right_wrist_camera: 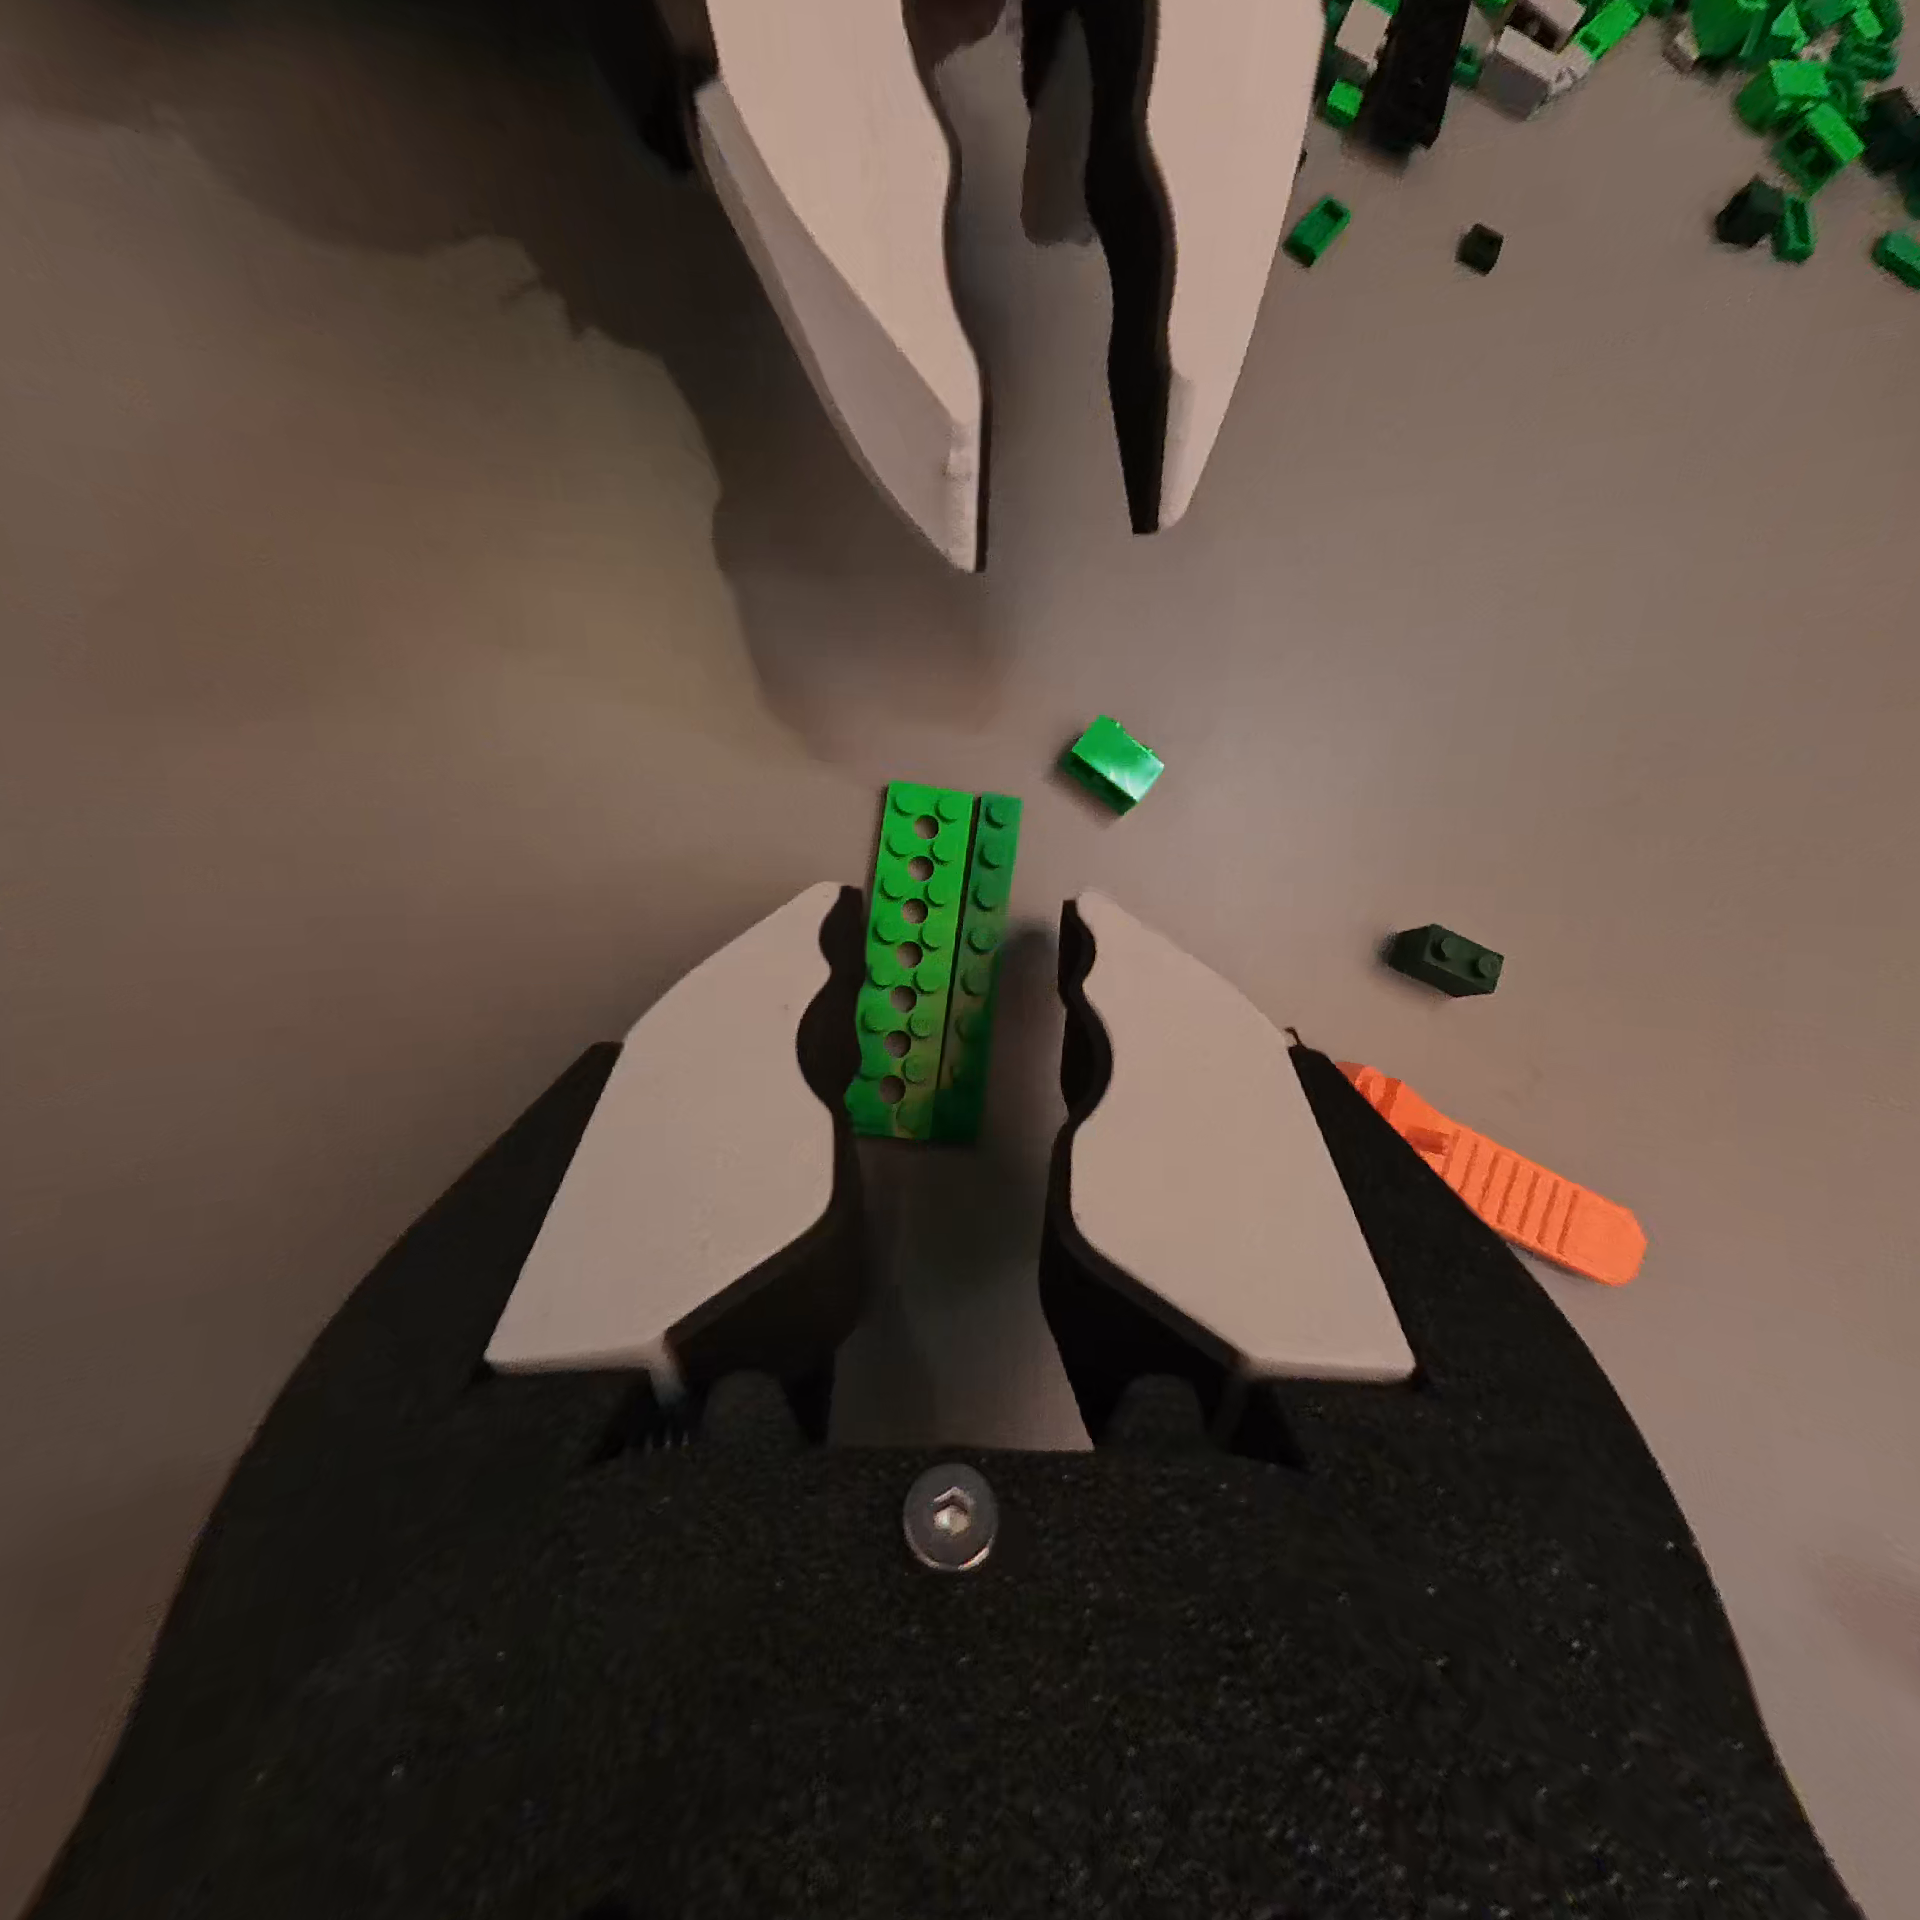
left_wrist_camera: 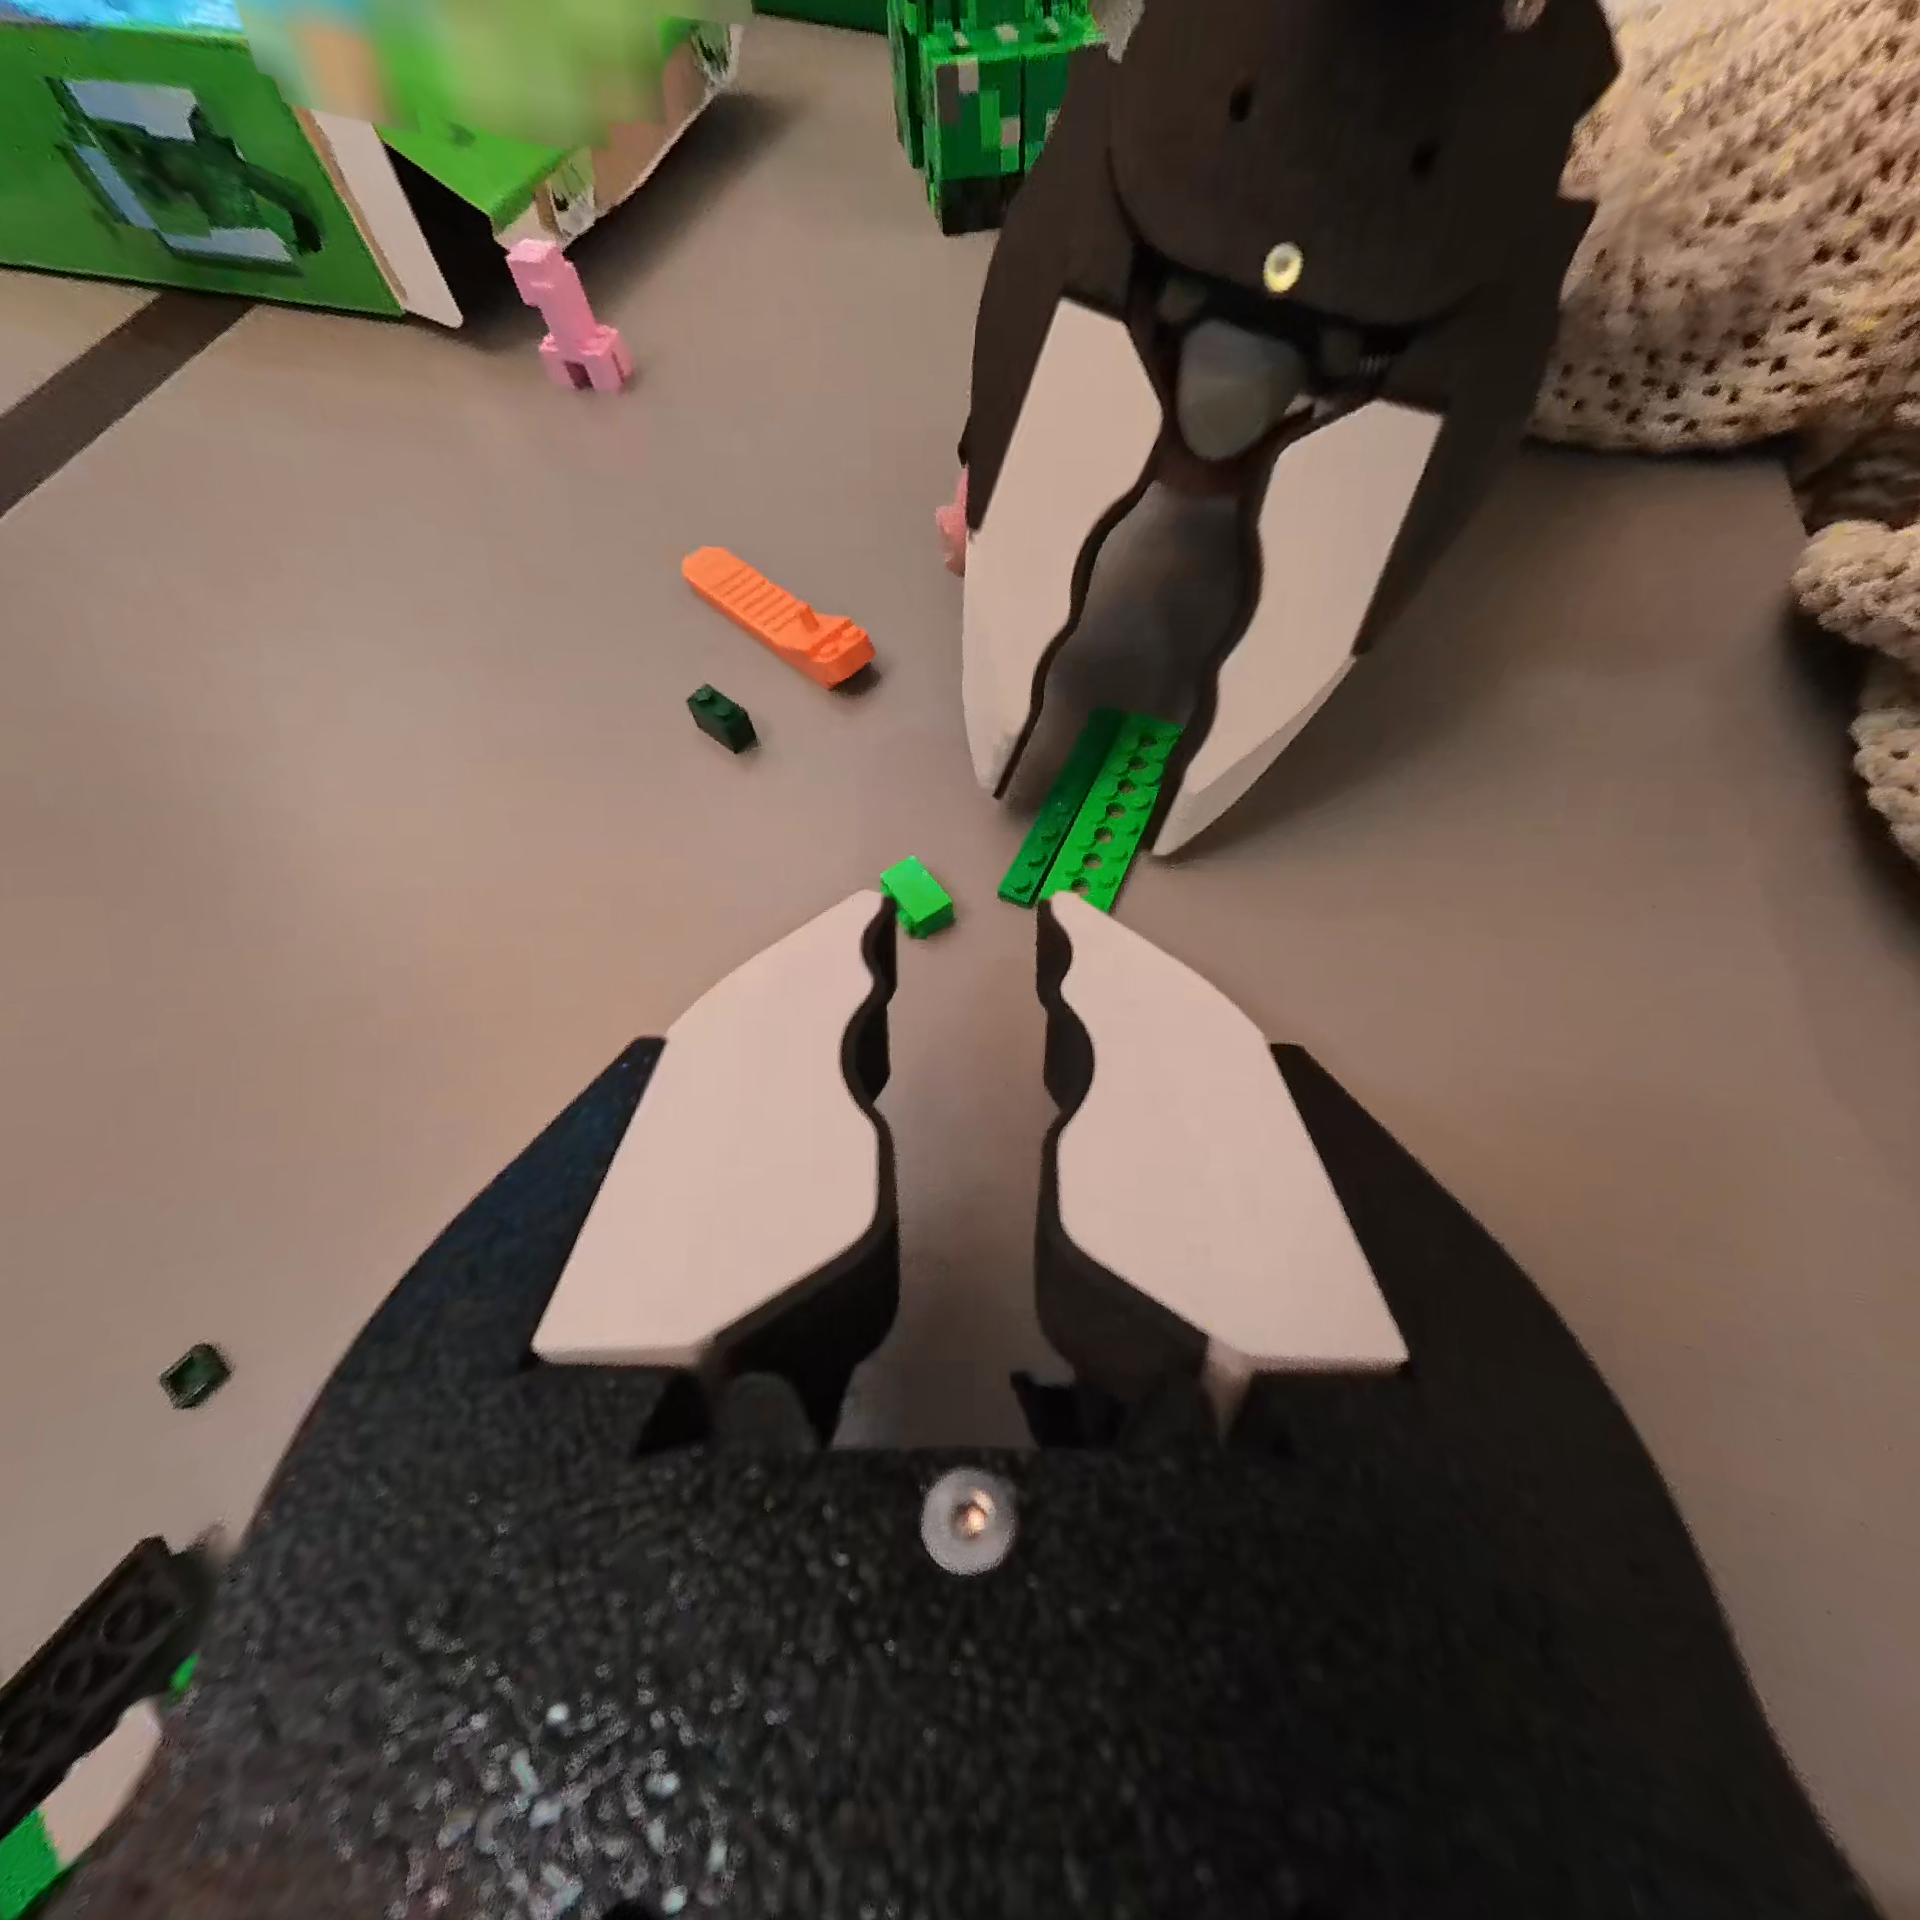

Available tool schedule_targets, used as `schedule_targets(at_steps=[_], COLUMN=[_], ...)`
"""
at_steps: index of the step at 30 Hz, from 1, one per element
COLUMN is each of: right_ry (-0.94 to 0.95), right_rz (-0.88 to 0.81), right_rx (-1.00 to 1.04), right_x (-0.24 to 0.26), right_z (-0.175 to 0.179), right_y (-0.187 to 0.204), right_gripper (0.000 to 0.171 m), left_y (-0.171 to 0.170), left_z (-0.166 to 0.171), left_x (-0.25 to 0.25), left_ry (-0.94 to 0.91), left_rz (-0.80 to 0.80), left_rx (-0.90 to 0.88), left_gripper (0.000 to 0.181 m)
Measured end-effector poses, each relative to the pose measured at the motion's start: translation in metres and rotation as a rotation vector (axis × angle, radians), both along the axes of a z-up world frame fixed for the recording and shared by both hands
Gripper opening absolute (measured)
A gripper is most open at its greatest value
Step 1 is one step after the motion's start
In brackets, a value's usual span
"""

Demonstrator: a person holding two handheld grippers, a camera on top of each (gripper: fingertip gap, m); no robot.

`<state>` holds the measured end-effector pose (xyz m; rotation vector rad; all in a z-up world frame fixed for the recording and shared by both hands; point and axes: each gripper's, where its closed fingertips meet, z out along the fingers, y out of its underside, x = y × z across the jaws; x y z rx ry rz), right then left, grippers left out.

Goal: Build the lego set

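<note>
Right wrist view: studded green plate [right_wrist_camera: 940,961] between tongs [right_wrist_camera: 961,904].

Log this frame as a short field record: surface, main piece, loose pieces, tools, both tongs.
surface: grey table
main piece: long green plate assembly, flat on the table, lying between the fingers of the right tongs; contact unclear
small green brick: loose, near the tips of the left tongs
dark green brick: loose, untouched
orange brick separator: lying flat, unused
left tongs: open, empty
right tongs: open
</note>
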<state>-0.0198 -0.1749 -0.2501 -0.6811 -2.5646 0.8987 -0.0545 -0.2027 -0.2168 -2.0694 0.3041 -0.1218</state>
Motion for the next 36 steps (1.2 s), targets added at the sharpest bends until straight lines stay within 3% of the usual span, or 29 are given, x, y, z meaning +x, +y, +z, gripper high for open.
schedule_targets(at_steps=[6, 36], right_ry=[-0.018, -0.025], right_rz=[-0.004, -0.038], right_rx=[0.003, 0.022], right_x=[0.001, -0.002], right_z=[-0.002, -0.003], right_y=[0.0, 0.0], right_gripper=[0.024, 0.023], left_y=[-0.001, 0.002], left_z=[-0.004, -0.017], left_x=[-0.001, 0.007], left_ry=[-0.022, 0.008], left_rz=[0.01, -0.019], left_rx=[0.0, -0.056], left_gripper=[0.025, 0.019])
